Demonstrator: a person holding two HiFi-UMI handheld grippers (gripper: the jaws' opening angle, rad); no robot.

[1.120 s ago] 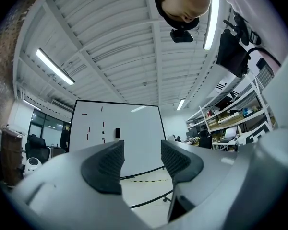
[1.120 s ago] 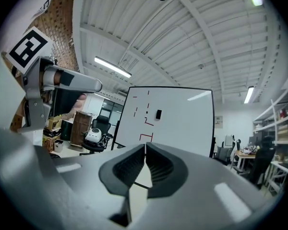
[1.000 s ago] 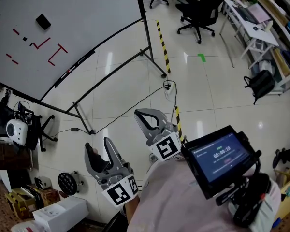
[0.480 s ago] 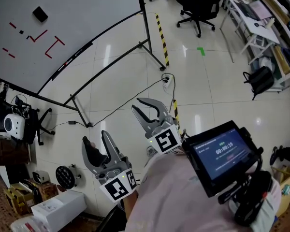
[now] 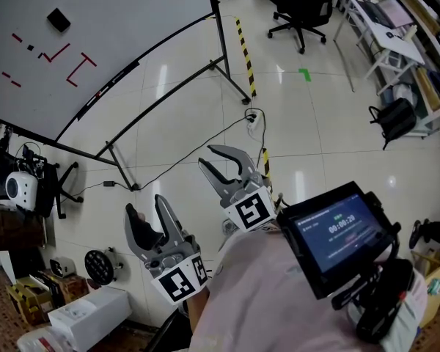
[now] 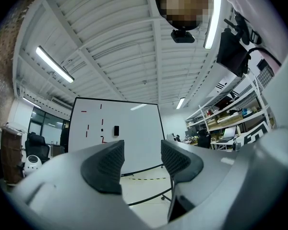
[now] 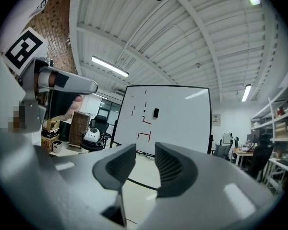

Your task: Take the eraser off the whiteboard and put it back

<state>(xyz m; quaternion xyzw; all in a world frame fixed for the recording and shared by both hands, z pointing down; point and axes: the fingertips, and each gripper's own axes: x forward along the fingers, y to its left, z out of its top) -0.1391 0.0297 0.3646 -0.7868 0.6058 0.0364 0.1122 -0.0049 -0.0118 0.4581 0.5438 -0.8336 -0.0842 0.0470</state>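
Presently the eraser sits on the whiteboard, far left, well apart from you. Your left gripper stands agape, empty. Your right gripper has just been opening, nothing between its jaws. Approach step: next, walk in and align on the eraser.

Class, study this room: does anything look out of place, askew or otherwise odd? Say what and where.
A loose black cable trails across the floor from a white power strip toward the stand of the whiteboard, a likely trip hazard. The eraser sits on the board; nothing looks spilled or broken.
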